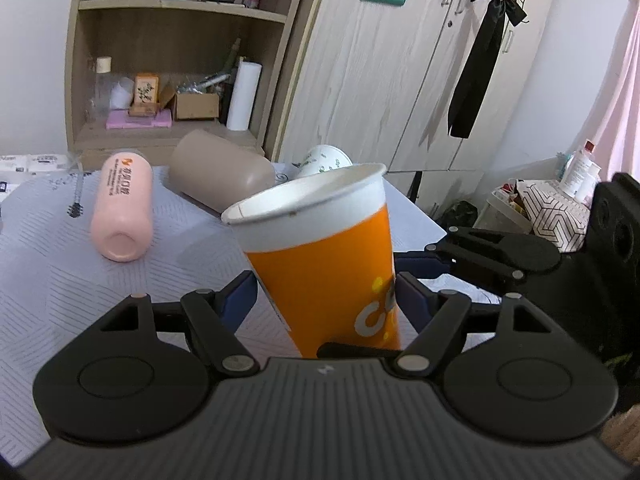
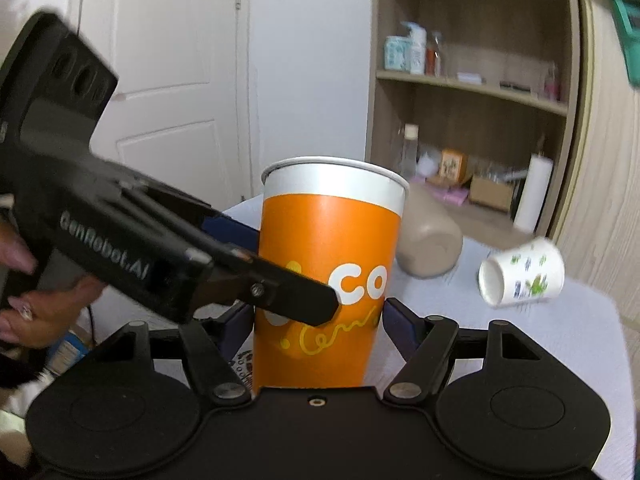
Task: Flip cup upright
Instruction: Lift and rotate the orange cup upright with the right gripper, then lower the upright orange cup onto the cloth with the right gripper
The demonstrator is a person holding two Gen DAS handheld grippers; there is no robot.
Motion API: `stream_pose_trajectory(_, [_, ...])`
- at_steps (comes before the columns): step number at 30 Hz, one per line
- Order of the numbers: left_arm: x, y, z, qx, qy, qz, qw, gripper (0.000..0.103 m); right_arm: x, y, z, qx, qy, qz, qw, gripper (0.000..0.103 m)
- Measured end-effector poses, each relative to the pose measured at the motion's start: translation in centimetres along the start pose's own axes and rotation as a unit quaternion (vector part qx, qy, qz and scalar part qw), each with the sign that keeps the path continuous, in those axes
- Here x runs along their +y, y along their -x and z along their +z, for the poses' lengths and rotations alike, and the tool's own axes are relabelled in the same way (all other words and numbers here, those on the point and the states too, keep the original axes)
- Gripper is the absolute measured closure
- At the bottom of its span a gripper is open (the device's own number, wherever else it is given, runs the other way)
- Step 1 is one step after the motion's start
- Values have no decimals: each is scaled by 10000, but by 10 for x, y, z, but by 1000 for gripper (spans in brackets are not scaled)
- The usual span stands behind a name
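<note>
Orange cup [image 1: 320, 256] mouth-up between both claws over the table [image 1: 48, 280], left gripper [image 1: 326, 292] apparently pinching it, right gripper [image 2: 318, 320] jaws near but contact unclear; lower it level, base flat, release only once steady.

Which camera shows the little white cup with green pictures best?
The right wrist view: the little white cup lies on its side, whole and unblocked. In the left wrist view, only its top part peeks out behind the orange cup.

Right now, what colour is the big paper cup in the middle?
The paper cup is orange with a white rim band and white and yellow lettering, clearest in the right wrist view.
</note>
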State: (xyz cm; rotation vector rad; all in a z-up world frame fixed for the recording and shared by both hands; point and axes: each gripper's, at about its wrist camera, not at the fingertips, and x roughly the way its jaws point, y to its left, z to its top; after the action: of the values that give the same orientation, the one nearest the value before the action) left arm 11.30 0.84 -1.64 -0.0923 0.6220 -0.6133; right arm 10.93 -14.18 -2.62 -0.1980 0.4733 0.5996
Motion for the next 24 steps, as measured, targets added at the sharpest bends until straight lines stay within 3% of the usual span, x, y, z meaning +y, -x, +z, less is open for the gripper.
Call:
stream_pose_trajectory(9, [2,1,6,-275,-214,250,9991,32,-5,-21,7,-81,-132,-151,9998,27])
stream_pose_trajectory(16, [4,-15,17,-363,-344,366,9981,32,1,-36,10,-193,282,-770,9964,28])
stream_pose_trajectory(24, [6,-29,25,-554,-496,433,9963,32,-10,-46,11,-439,400,-985,9934,27])
